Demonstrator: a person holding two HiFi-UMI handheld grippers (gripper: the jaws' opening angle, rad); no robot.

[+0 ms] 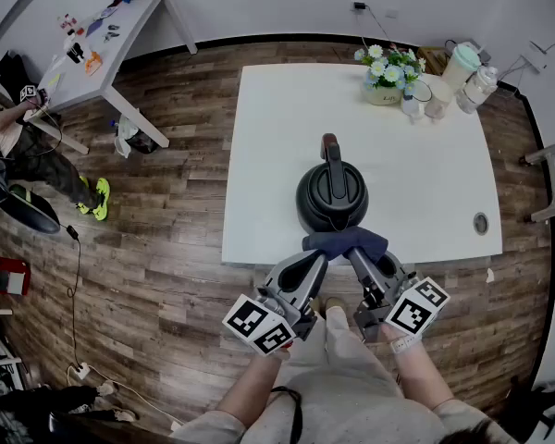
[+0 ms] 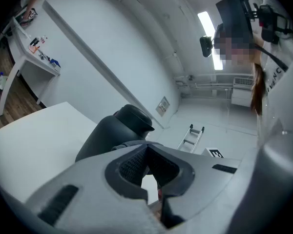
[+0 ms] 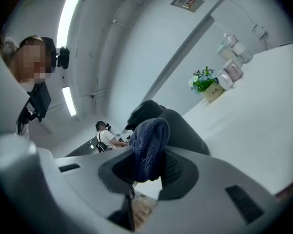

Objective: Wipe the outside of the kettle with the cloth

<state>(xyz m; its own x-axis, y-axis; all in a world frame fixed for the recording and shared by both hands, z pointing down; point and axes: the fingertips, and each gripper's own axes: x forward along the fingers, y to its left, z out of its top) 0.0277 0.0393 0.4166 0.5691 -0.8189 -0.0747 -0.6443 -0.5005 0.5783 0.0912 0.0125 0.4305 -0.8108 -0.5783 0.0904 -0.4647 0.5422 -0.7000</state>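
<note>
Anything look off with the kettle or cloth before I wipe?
Nothing spilled or damaged. The kettle stands upright, but close to the near edge of the table. The cloth is held between the left gripper and right gripper against its near side.

On white rectangular table (image 1: 277, 155): pot of white flowers with green leaves (image 1: 385, 72) at far right corner, pale cups and bottles (image 1: 441, 92) just beside. Off left, on brown wood-plank floor (image 1: 166, 276): grey side table (image 1: 120, 28) strewn with small items, seated person (image 1: 28, 155), red box (image 1: 6, 274).
</note>
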